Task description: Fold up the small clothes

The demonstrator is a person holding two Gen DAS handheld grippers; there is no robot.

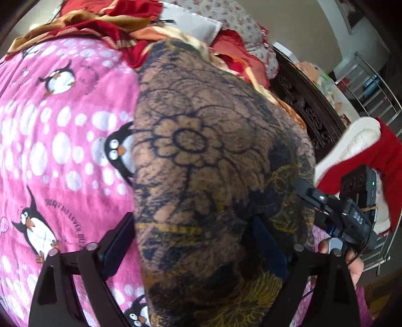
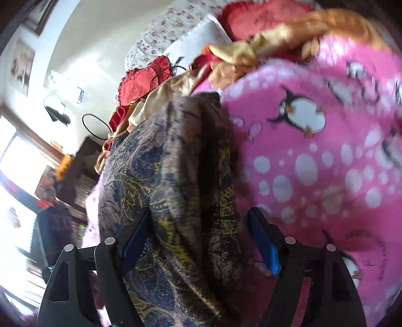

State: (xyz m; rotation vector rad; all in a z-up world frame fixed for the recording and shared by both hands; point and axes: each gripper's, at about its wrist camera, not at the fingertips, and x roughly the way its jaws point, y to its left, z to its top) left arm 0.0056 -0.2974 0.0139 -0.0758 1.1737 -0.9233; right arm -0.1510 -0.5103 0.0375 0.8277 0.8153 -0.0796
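Note:
A brown garment with a dark blue and yellow flower print [image 1: 201, 156] lies on a pink penguin blanket [image 1: 62, 130]. My left gripper [image 1: 193, 236] is open, its two fingers standing either side of the garment's near end, which bulges between them. My right gripper [image 2: 201, 231] is also open, with the same garment [image 2: 181, 176] running up between its blue-padded fingers [image 2: 263, 241]. In the left wrist view the right gripper's body [image 1: 346, 213] shows at the garment's right edge, one finger against the cloth.
Red and gold crumpled cloths [image 1: 105, 27] and a floral pillow [image 1: 238, 20] lie at the far end of the bed. A dark carved bedframe [image 1: 301, 105], a metal rack [image 1: 371, 83] and a red-and-white item [image 1: 364, 146] stand to the right.

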